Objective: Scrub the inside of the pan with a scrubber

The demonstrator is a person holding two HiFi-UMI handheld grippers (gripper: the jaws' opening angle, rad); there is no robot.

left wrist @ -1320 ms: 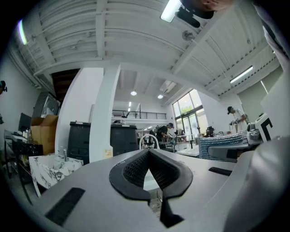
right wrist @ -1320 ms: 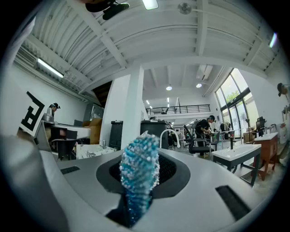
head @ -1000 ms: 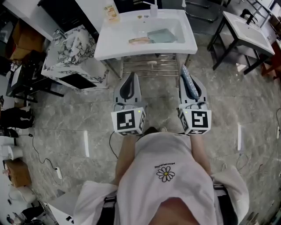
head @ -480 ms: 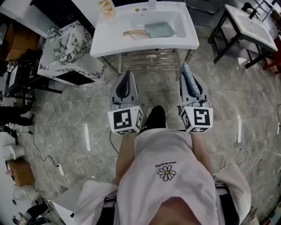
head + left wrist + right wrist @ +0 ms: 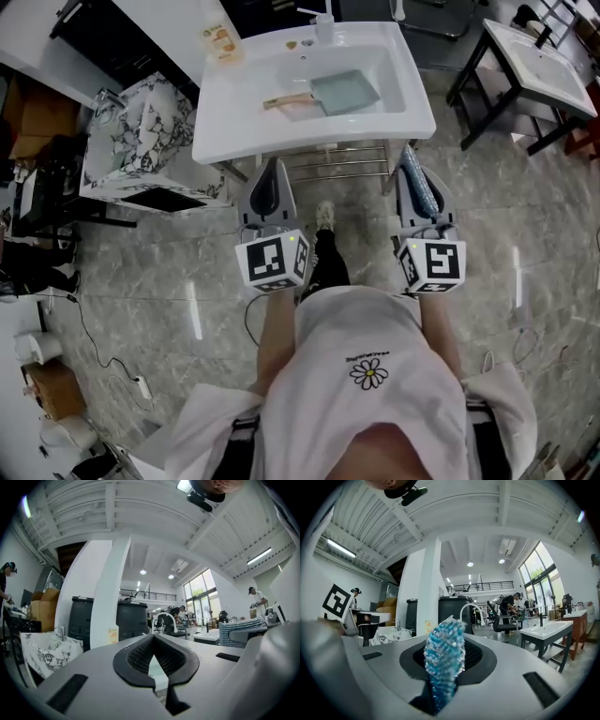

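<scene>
A: Left side first. State of the left hand-held gripper (image 5: 273, 173)?
B: Jaws fully together, nothing between the pads. Held low in front of the body, short of the washbasin (image 5: 234, 122), not touching it.
A: Location of the pan (image 5: 345, 91)?
B: Flat in the bowl of the washbasin, opening up. Teal, square. Wooden handle (image 5: 286, 100) pointing left, toward the empty gripper's side. Well apart from both grippers.
A: Handling estimate?
B: Judged stiff and fairly light. Likely to skate on the smooth basin once pushed. Best taken at the wooden handle: narrower than the rim, probably less slippery. Jaws to be opened first.
A: Right side?
B: Right hand-held gripper (image 5: 413, 178) clamped on the scrubber (image 5: 444, 658). Blue-and-white glittery mesh pad, standing upright, lower part pinched, upper part clear of the jaws.
A: Scrubber behaviour?
B: Looks soft, light, springy. Expected to flatten under pressure. Pinched low, with the free end left for contact. Possible trouble: folding over or slipping out under a hard press.
A: Progress?
B: No contact with the pan yet. Judged approach stage, scrubbing not begun.
</scene>
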